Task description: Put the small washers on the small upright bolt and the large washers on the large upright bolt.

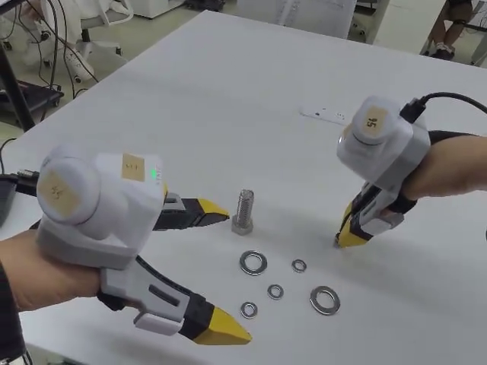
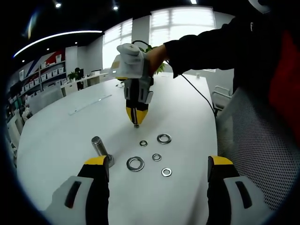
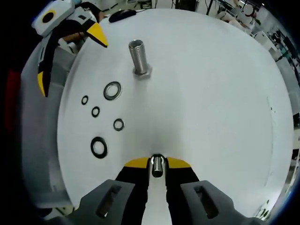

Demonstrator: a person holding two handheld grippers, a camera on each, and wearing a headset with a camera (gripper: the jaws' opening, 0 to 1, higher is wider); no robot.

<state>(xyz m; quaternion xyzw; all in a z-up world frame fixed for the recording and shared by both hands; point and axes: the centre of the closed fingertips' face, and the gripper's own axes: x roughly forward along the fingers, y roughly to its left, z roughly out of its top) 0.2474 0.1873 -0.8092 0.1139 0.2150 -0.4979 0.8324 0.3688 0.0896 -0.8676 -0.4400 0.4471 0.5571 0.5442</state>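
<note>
right hand-held gripper (image 3: 157,165) is clamped on the small bolt (image 3: 157,168), held roughly upright with its lower end at the tabletop (image 1: 190,91). can't tell if it's touching. it sits to the right of the washers, apart from them.

left hand-held gripper (image 1: 221,271) has its jaws spread wide with nothing in them. one tip is just beside the large bolt (image 1: 243,211), which stands on its head mid-table.

three small washers (image 1: 275,291) and two large washers (image 1: 253,262) lie flat in a loose cluster near the large bolt, on my side of it. none touch each other and none are on a bolt yet.

handling, my read:
- washers look like thin, stiff, light steel, slick on a smooth top, so it's hard to get a tip under them.
- i'd pinch across the outer rim, edge to edge, and expect them to skate or flip.
- the large bolt looks heavy enough to stay put.
- the small bolt looks tippy on its narrow head, so i'd keep hold of it while loading.

writing:
- the round sticker (image 1: 372,122) on the right hand-held gripper has two digits i can't read for sure.
- the left one is too faint to read.
- the white label (image 1: 323,115) on the far tabletop is unreadable.
</note>
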